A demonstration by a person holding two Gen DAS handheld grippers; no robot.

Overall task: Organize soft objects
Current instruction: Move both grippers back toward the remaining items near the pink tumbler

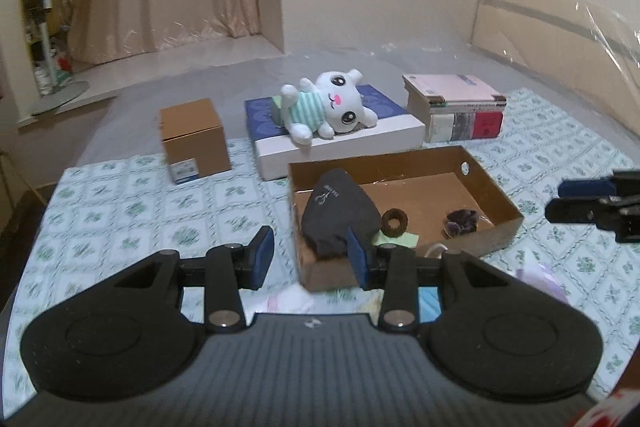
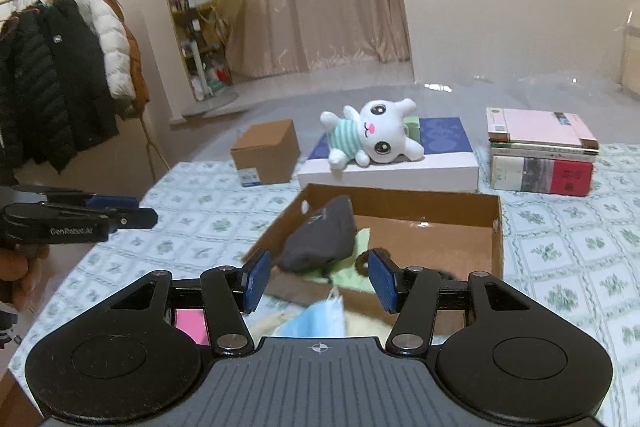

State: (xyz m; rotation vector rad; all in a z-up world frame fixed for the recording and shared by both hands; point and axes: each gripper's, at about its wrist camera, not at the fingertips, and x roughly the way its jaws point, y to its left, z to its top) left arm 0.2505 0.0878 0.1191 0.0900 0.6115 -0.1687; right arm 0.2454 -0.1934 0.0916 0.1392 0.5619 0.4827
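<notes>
Straight ahead of both grippers sits the open cardboard tray (image 1: 492, 183) on the patterned bedsheet (image 1: 120, 203). Left gripper (image 1: 310, 257) hangs with its jaws spread wide, nothing between them, and the dark grey pouch (image 1: 340, 211) lies inside the tray just past its right finger, at about 1 o'clock. Right gripper (image 2: 320, 279) is wide open too, empty, with that same pouch at 12 o'clock just beyond the fingertips. A brown ring scrunchie (image 1: 395, 221) and a dark purple scrunchie (image 1: 462, 219) rest on the tray floor. Farther off at 12 o'clock, the white plush bunny (image 2: 372, 135) lies on the blue-topped white box (image 2: 440, 167), well apart from both grippers. A blue face mask (image 2: 320, 319) lies under the right gripper
</notes>
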